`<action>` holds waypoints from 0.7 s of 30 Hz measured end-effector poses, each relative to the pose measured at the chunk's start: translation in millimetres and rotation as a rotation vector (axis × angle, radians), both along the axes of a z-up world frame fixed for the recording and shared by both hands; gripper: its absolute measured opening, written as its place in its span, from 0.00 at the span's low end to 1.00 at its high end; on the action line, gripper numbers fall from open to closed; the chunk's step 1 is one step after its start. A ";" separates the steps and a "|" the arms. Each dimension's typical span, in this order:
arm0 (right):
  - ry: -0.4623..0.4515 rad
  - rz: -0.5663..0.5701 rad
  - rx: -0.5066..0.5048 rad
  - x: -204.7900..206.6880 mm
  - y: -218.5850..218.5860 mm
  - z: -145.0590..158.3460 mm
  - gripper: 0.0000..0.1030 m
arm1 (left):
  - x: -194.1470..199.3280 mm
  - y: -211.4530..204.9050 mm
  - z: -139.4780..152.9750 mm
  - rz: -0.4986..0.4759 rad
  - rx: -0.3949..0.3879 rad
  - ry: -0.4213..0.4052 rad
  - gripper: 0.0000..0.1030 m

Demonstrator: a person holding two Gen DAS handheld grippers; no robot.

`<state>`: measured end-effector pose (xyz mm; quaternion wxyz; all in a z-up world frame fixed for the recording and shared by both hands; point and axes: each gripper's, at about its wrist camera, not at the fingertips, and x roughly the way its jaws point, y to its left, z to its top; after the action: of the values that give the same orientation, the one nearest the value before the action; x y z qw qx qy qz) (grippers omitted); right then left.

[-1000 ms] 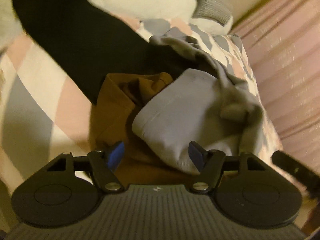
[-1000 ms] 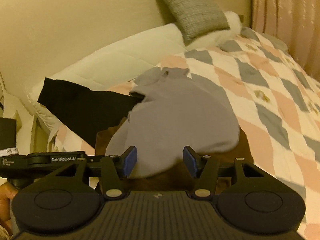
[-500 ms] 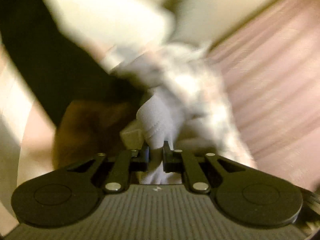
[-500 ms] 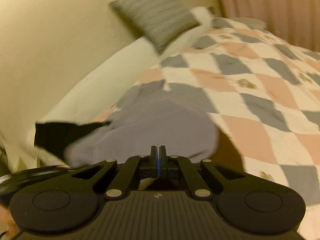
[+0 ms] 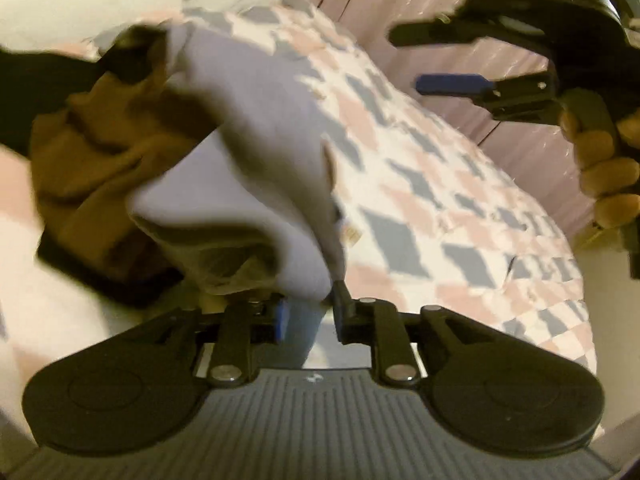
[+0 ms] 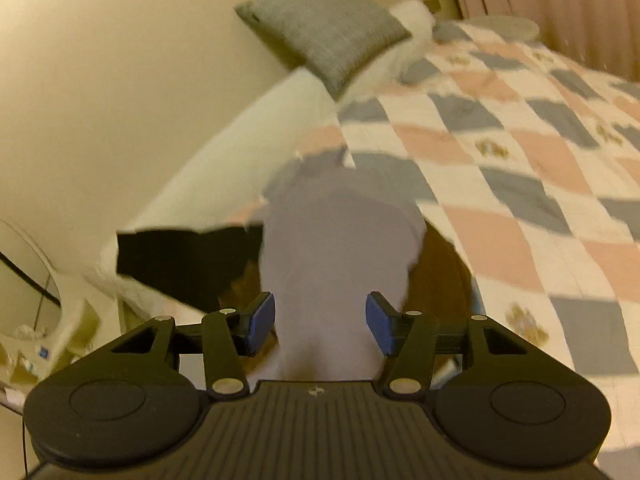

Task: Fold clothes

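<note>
- Lying in a pile on the checked quilt [image 6: 520,168] are three garments: one grey garment [image 6: 340,248], one brown [image 5: 96,168], one black [image 6: 188,256].
- Left gripper [image 5: 308,316]: jaws are narrowly parted about the grey hem; grip cannot be confirmed.
- Right gripper [image 6: 320,320]: jaws are apart, nothing clamped.
- Blur obscures garment types.
- One grey cushion [image 6: 324,28], cream wall and pink curtain [image 5: 460,64] are noted.

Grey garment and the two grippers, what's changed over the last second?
Both sets of jaws were open, then shut at the grey garment. Now the right gripper has reopened and lifted away; the left gripper has widened slightly with cloth between its jaws, grip unclear. Brown garment, black garment and quilt stayed put.
</note>
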<state>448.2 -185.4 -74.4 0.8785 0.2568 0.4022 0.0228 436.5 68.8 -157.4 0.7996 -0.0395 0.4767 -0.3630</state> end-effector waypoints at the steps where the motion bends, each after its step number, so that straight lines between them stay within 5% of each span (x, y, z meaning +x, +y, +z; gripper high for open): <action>1: 0.017 0.009 -0.009 -4.4 5.1 -6.8 0.52 | -3.3 6.5 -1.4 -0.004 0.019 -0.010 0.17; 8: 0.040 0.336 -0.188 -5.0 100.0 -36.3 0.51 | -12.7 23.4 -16.5 0.004 0.071 -0.023 0.17; 11: 0.063 0.386 -0.250 5.5 123.4 -48.3 0.51 | -13.5 44.5 -25.2 0.048 0.083 -0.028 0.19; 13: 0.104 0.374 -0.214 12.0 120.2 -62.9 0.49 | -0.4 59.0 -28.4 0.110 0.087 -0.028 0.19; 15: 0.166 0.312 -0.193 17.0 108.3 -83.4 0.23 | 16.3 70.9 -29.0 0.163 0.077 -0.035 0.22; 17: 0.209 0.221 -0.198 17.8 92.6 -98.5 0.12 | 33.5 74.4 -28.7 0.180 0.047 -0.039 0.37; 21: 0.225 0.063 -0.171 16.9 56.8 -108.6 0.15 | 65.5 53.3 -35.6 0.129 0.021 -0.082 0.64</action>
<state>465.1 -128.6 -183.0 0.8454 0.1692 0.5064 -0.0127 502.0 122.1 -192.9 0.8406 -0.0472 0.4438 -0.3070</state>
